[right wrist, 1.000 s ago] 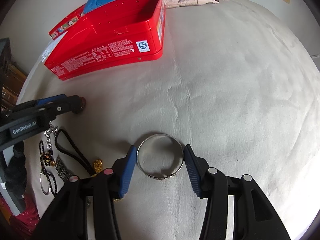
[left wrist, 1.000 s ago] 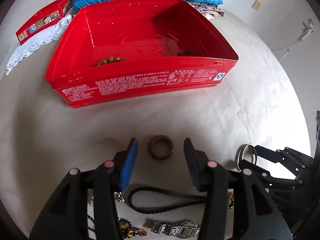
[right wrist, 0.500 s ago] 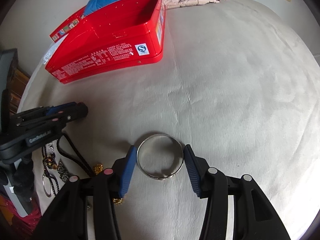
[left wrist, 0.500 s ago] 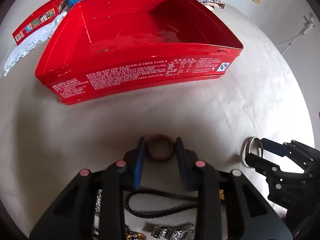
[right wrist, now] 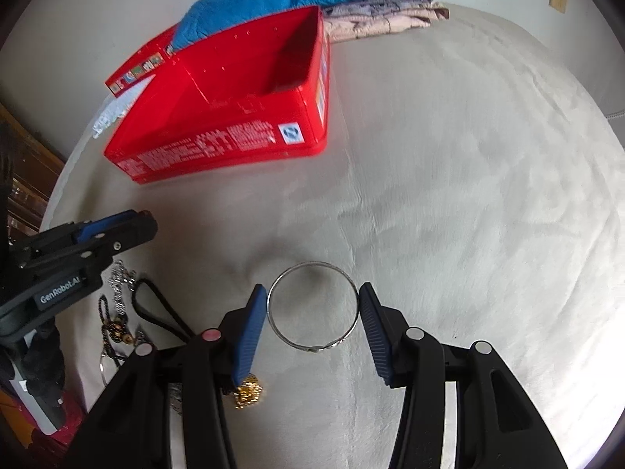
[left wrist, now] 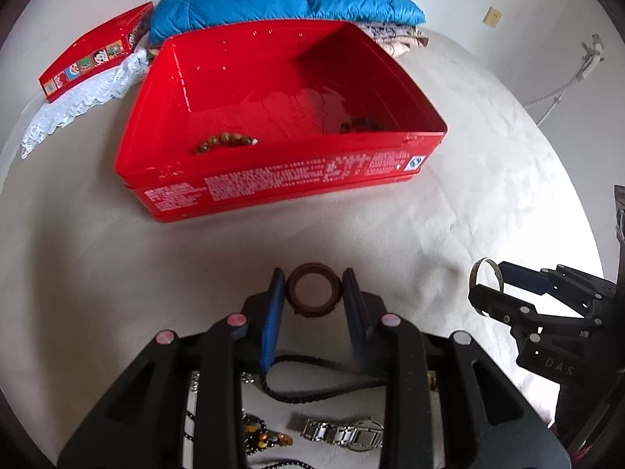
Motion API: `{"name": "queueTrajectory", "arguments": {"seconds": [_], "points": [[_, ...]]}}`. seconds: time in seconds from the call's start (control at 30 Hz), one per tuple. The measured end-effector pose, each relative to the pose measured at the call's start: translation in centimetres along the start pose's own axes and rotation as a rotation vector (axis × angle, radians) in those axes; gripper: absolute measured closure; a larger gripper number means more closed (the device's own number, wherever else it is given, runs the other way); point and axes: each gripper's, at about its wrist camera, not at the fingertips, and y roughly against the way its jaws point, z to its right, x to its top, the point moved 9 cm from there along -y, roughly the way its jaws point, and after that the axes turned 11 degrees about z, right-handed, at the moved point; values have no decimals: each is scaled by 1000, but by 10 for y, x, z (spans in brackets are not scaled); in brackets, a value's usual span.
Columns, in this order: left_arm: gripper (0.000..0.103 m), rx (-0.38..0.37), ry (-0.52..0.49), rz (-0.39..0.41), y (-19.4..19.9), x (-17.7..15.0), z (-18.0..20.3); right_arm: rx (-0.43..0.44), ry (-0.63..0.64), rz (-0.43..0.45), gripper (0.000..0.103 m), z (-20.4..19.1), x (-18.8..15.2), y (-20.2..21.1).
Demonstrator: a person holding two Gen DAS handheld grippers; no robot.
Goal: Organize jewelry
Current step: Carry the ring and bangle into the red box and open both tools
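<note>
Brown wood ring (left wrist: pixel 313 290) & thin silver bangle (right wrist: pixel 312 306), each clamped betw gripper pads, lifted off cloth.

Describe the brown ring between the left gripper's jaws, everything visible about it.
The brown ring is a thick, dark, matte band that looks like wood, with a wide round hole showing the cream cloth behind. The left gripper holds it, its blue-padded jaws pressed against its left and right sides, and the hole faces the camera. It sits in front of the red tin, apart from it. Whether it touches the cloth cannot be told.
</note>
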Motion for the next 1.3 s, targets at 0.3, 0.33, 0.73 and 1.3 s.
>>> {"name": "queueTrajectory", "arguments": {"seconds": [0.3,0.33,0.73,1.3], "points": [[75,10,13,113,38,25,-13,18,42,95,54,-26,40,26],[75,11,20,123,40,32,-19,22,47,106,54,-31,48,28],[75,38,82,131,4,91,-70,95,38,150,54,-76,147,-24],[71,61,88,80,-60,106,-101,30,64,106,53,-72,159,-108]]}}
